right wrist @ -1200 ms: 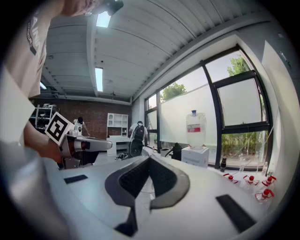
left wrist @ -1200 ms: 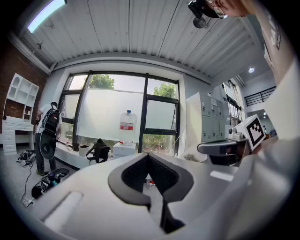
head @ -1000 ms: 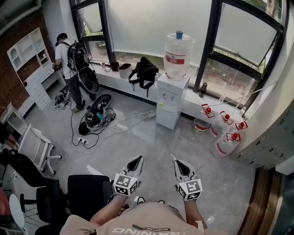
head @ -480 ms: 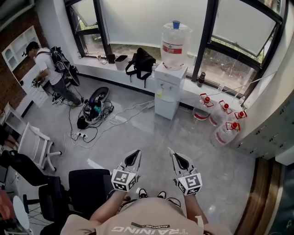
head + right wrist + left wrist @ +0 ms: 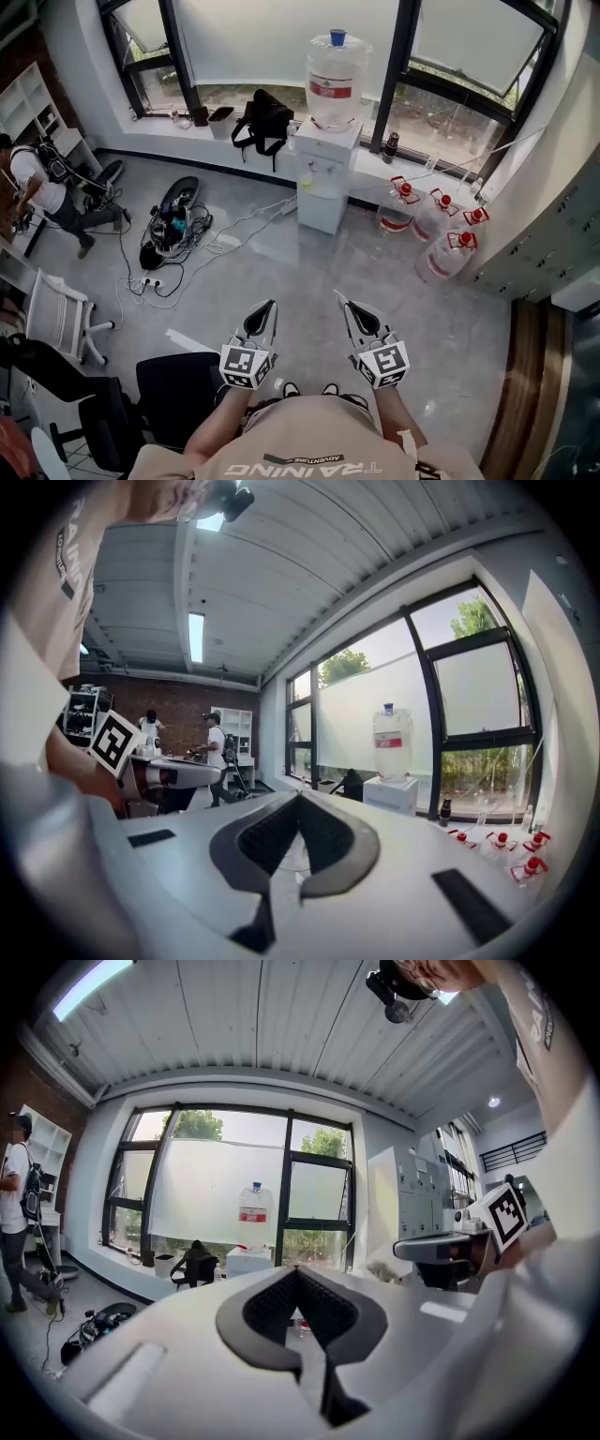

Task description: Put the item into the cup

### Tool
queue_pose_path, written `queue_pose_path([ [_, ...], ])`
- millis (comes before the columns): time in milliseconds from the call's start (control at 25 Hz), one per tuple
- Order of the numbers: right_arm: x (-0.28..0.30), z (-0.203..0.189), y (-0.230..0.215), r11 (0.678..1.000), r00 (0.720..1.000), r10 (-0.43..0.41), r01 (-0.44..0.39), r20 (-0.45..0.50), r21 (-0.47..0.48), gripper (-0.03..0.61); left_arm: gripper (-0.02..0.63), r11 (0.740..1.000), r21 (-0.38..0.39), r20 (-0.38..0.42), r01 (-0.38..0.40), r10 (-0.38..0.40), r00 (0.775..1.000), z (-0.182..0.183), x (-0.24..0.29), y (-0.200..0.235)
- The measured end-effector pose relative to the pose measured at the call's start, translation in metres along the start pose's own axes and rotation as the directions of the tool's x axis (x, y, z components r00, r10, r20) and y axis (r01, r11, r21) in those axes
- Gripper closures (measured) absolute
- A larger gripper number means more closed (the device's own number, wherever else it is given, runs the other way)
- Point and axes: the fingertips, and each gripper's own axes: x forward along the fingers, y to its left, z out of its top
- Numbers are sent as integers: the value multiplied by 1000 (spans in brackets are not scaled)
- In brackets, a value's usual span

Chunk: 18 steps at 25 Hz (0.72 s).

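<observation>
Grey floor [image 5: 281, 272] lies under both grippers, side by side near the person's chest. Left gripper [image 5: 267, 309] and right gripper [image 5: 342, 300] have jaws closed tip to tip, with nothing between. Cup and item show in no view. Only the head view shows the black chair [image 5: 178, 389], near left.

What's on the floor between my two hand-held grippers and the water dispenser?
Nothing: the head view shows only bare grey floor between the left hand-held gripper, the right hand-held gripper and the water dispenser. White cables lie left of that stretch.
</observation>
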Motion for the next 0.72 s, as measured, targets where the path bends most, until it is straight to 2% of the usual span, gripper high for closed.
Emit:
queue_pose_path([
  [440,55,2,5,1000,1000,-14,14,-10,-5,566,606,999,-20,-28,34,-35,999,-12,25,49],
  [720,107,-14,-46,998,1000,-7,8,-16,58,566,606,999,-10,-54,41,-41,998,-14,89,69],
])
